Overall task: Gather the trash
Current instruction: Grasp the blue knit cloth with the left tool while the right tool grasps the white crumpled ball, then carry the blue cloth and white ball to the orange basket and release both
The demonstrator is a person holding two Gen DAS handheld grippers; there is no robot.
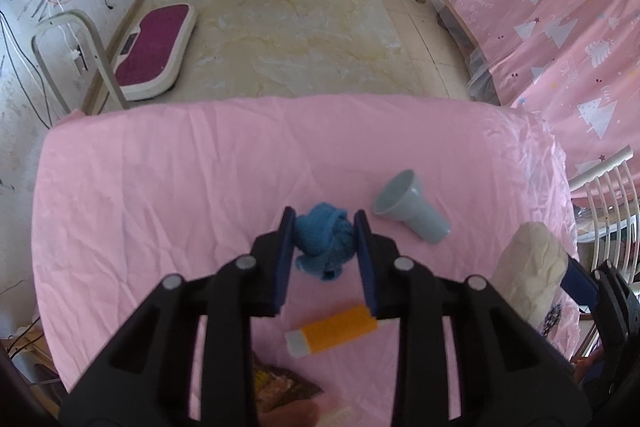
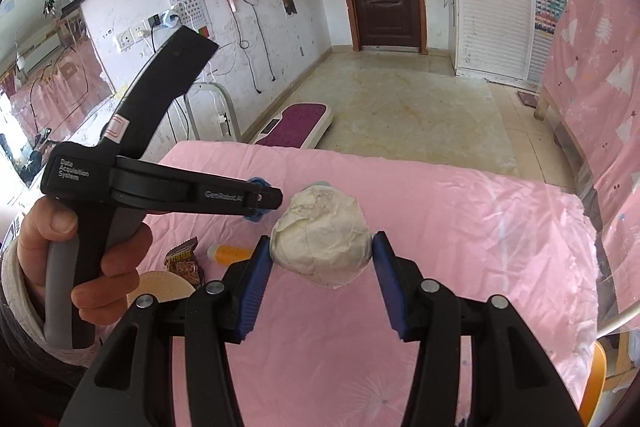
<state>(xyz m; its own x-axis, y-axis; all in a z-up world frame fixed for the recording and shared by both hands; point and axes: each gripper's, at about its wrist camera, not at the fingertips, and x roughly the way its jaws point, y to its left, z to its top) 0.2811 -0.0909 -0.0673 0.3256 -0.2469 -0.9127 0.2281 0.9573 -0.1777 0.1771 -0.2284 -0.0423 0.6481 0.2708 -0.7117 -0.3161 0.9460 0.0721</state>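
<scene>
My left gripper (image 1: 324, 227) is shut on a blue yarn ball (image 1: 325, 245), held just above the pink sheet (image 1: 160, 187). My right gripper (image 2: 320, 247) is shut on a crumpled white paper wad (image 2: 320, 237), which also shows at the right of the left wrist view (image 1: 528, 267). A grey cup (image 1: 412, 207) lies on its side beyond the left gripper. An orange and white tube (image 1: 334, 333) lies under the left gripper's fingers, also in the right wrist view (image 2: 228, 253). A brown snack wrapper (image 2: 184, 263) lies by it.
A round tan disc (image 2: 160, 287) lies near the wrapper. A maroon footboard device (image 1: 154, 49) sits on the tiled floor beyond the bed. A pink-draped bed (image 1: 560, 27) stands at the right, with a white rack (image 1: 608, 207) beside it.
</scene>
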